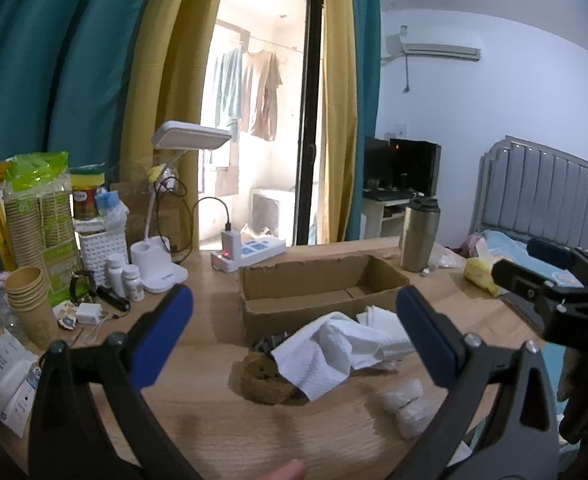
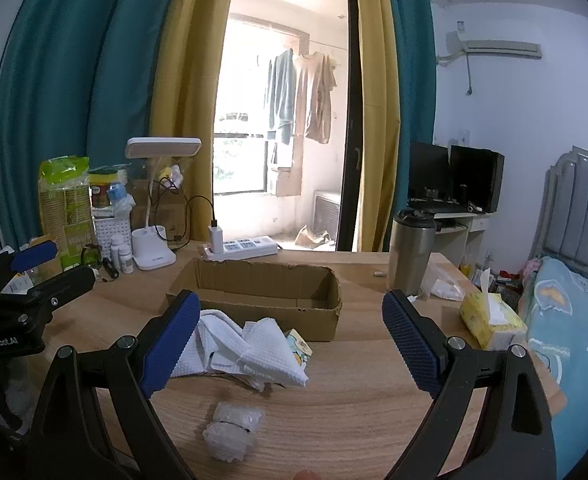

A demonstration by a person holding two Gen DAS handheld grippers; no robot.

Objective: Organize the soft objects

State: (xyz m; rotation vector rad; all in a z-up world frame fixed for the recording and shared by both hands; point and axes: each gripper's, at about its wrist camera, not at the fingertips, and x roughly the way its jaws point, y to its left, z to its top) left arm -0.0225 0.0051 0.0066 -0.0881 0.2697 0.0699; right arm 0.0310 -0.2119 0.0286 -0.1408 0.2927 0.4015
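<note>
Cardboard, torn along its rim, makes up the open box (image 2: 254, 292) standing mid-table on the pale wooden table (image 2: 334, 408); just in front of it lies a heap of white waffle-weave cloths (image 2: 254, 350), and nearer the camera a small roll of bubble wrap (image 2: 234, 432). Both claws stand wide and grip nothing: the left gripper (image 1: 294, 336) hovers over the cloths, the right gripper (image 2: 292, 340) over cloths and wrap. Only one piece of writing is legible, "GenRobot.AI" on the left gripper's body as the right wrist view catches it; the labels on the paper-cup pack (image 2: 68, 204) are too small to read. A brown plush toy (image 1: 264, 380) half under the cloths shows in the left view alone; a small printed packet (image 2: 299, 346) and the yellow tissue pack (image 2: 490, 320) show clearly in the right. A steel tumbler (image 2: 410, 252), white desk lamp (image 2: 154, 240) and power strip (image 2: 242, 249) stand behind the box.
</note>
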